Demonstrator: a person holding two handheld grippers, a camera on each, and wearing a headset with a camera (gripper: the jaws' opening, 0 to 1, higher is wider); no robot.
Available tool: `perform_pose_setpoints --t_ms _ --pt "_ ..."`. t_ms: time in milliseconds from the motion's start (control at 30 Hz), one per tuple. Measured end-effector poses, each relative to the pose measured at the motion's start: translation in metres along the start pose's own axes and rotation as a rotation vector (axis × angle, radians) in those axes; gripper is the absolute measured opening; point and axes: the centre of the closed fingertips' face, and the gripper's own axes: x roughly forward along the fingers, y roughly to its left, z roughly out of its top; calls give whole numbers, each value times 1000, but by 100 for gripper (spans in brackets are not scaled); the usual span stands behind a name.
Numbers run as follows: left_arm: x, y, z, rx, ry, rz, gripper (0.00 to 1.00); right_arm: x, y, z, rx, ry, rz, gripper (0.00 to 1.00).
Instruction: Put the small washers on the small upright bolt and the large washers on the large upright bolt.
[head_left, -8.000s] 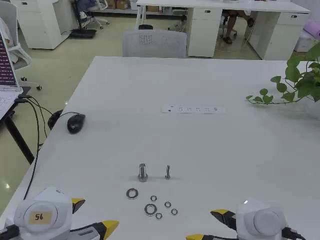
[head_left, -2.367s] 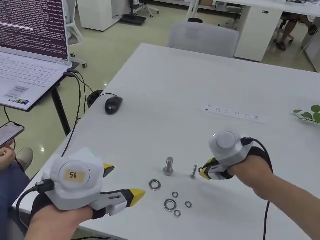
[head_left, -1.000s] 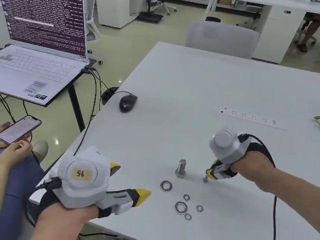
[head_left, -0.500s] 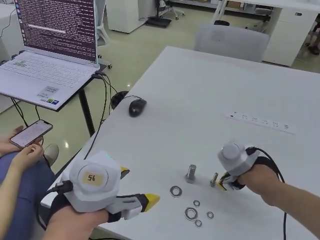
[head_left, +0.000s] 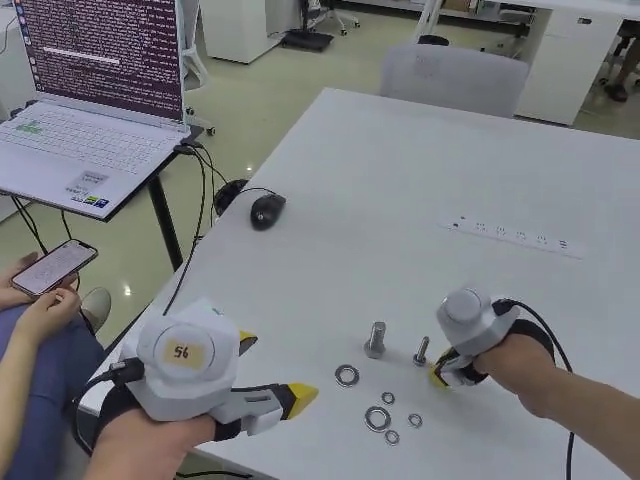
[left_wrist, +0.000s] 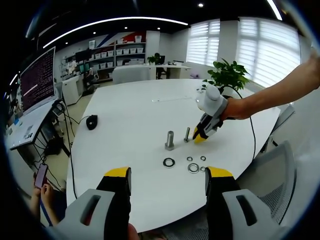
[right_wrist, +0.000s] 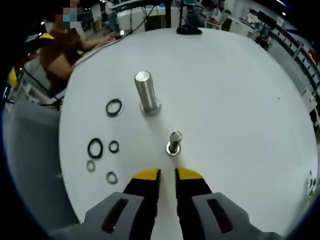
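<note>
Washer-sorting task, opening stage. The large upright bolt (right_wrist: 146, 92) stood on its head on the white table (head_left: 400, 170) and served as the reference. The small upright bolt (right_wrist: 174, 141) stood just beside it, on the side of the right gripper (right_wrist: 167, 174). That gripper's yellow-tipped jaws were drawn almost together, with a narrow slit between them, and gripped nothing. They were held low, near the small bolt's foot but apart from it. The two large washers (right_wrist: 114, 106) and the three small washers (right_wrist: 114, 146) lay flat on the table near the large bolt, on its side toward the person. None touched it and none was threaded on either shank. The left gripper (left_wrist: 169, 174) hovered farther from the large bolt than the washers did, at the table's near edge, its jaws spread wide and empty. Judgement: no washer had yet been placed, and the step in hand was probably the first pick of a small washer by the right gripper. To do it well, the jaws would need to open only a little wider than the ring, descend until the tips were almost on the table, and pinch across the rim. A thin flat ring offers little to hold and may skid or flip. The ring should then be carried level, its hole centred over the small bolt's tip, and released low. Each bolt rested only on its head, so a sideways knock could topple it.
</note>
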Motion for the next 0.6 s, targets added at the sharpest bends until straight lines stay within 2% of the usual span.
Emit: perform_pose_setpoints --t_ms 167,267,333,400,500,600 --pt "1 -3 1 1 -1 -7 59 -3 11 -8 15 -21 27 15" --pt "3 -6 1 2 -2 -13 59 -2 25 -13 10 -28 76 17" --pt "4 -7 2 5 -2 -16 59 -2 37 -16 -22 -24 111 18" --pt "6 -8 2 10 -1 -20 59 -3 49 -14 -59 -50 145 19" --pt "8 -11 4 13 -2 -27 59 -4 65 -15 -111 -58 183 20" --pt "9 -13 6 20 -2 -34 59 -3 72 -16 -158 -50 190 20"
